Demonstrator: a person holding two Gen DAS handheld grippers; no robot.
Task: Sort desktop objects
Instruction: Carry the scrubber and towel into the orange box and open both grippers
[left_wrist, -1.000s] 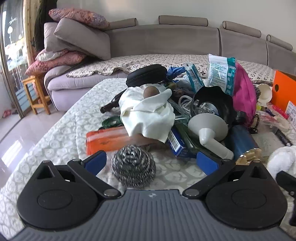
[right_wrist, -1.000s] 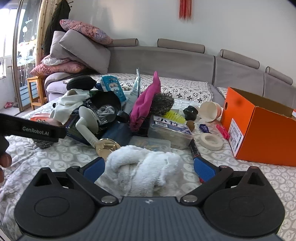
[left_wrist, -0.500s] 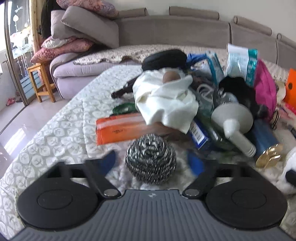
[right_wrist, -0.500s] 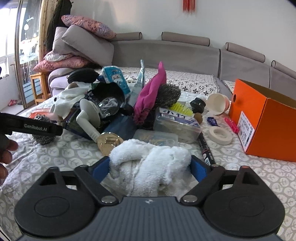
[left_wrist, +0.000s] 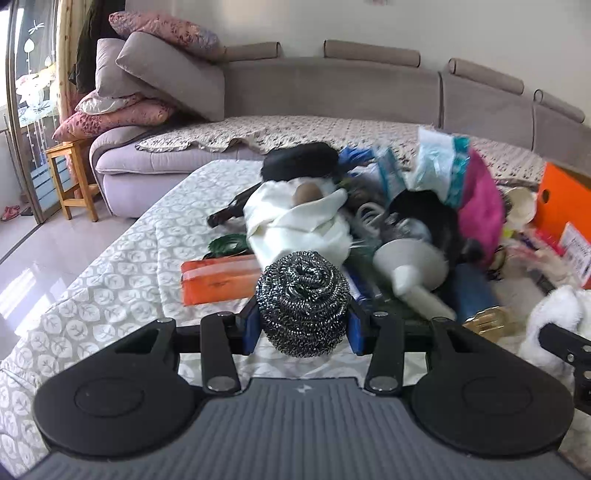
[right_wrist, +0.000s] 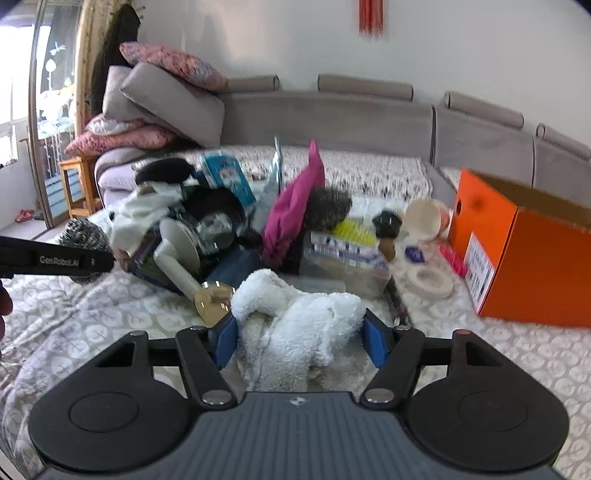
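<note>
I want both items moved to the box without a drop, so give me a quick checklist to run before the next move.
1. Left tool shut on the steel wool scrubber, both pads touching: ok.
2. Right tool shut on the white towel: ok.
3. Scrubber lifted off the table: cannot tell.
4. Towel fully gathered: not ok, folds hang below the pads.
5. Orange box open on top: ok.
6. Space inside the box: cannot tell, interior hidden.
</note>
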